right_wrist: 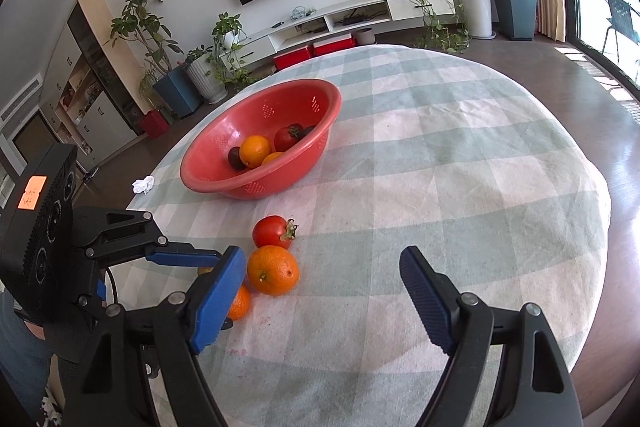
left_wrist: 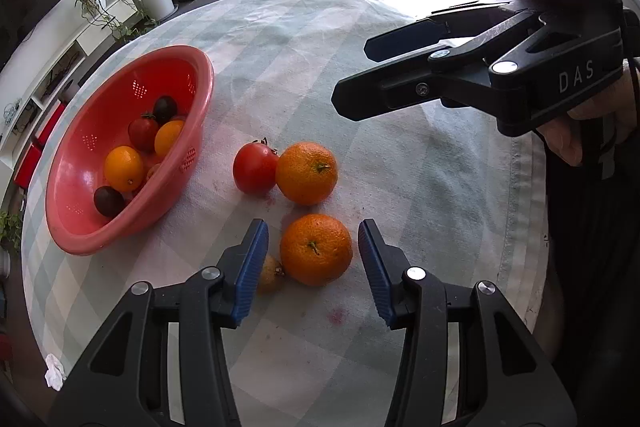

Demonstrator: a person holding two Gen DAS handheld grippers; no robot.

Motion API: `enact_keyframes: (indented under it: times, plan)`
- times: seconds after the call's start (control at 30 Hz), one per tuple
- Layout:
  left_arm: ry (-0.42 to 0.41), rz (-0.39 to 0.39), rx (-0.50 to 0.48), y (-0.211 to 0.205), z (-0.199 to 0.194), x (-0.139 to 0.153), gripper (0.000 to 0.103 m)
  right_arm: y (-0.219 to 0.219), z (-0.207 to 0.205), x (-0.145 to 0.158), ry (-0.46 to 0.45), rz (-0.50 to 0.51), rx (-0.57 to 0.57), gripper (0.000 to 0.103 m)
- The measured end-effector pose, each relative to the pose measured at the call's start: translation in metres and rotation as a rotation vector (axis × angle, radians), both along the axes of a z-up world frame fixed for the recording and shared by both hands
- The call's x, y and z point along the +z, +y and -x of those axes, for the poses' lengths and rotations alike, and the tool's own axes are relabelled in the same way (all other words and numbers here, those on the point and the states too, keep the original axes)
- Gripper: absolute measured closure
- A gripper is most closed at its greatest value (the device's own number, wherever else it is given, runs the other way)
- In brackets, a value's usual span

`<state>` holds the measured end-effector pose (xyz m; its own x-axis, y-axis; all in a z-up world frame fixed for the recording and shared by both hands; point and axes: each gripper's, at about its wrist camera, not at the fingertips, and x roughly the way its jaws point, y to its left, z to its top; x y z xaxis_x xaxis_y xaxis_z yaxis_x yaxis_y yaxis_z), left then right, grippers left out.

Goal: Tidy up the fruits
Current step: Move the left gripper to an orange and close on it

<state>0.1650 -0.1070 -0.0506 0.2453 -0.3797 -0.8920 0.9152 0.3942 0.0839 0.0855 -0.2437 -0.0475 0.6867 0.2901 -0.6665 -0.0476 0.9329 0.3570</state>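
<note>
Two oranges, a red tomato and a small yellowish fruit lie on the checked tablecloth. My left gripper point(left_wrist: 313, 227) is open and points down, its blue pads on either side of the near orange point(left_wrist: 316, 249) with a gap on each side. The yellowish fruit point(left_wrist: 272, 273) is half hidden behind the left pad. Just beyond, the tomato point(left_wrist: 255, 167) touches the second orange point(left_wrist: 307, 173). The red colander bowl point(left_wrist: 92, 227) at left holds several small fruits. My right gripper point(right_wrist: 322, 257) is open and empty, hovering to the right of the fruit group, apart from the second orange point(right_wrist: 273, 270) and tomato point(right_wrist: 272, 231).
A crumpled white tissue point(right_wrist: 143, 185) lies near the table's edge, left of the bowl point(right_wrist: 260, 183). The round table drops off to the floor on all sides. Potted plants and a low TV unit stand beyond it. A hand point(left_wrist: 576, 135) grips the right tool.
</note>
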Motion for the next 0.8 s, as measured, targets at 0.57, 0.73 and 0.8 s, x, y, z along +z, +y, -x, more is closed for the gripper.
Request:
enact_keyframes:
  times: [0.57,0.73,0.8]
  plan:
    - [0.044,-0.090,-0.004,-0.009,-0.016,-0.022,0.058,0.002,0.000,-0.001,0.004,0.012,0.007,0.022]
    - [0.053,-0.078,-0.010,-0.011,-0.014,-0.023,0.061,0.002,0.000,-0.001,0.004,0.012,0.008,0.023]
    - [0.057,-0.072,0.000,-0.011,-0.016,-0.024,0.062,0.002,0.000,-0.001,0.005,0.013,0.007,0.024]
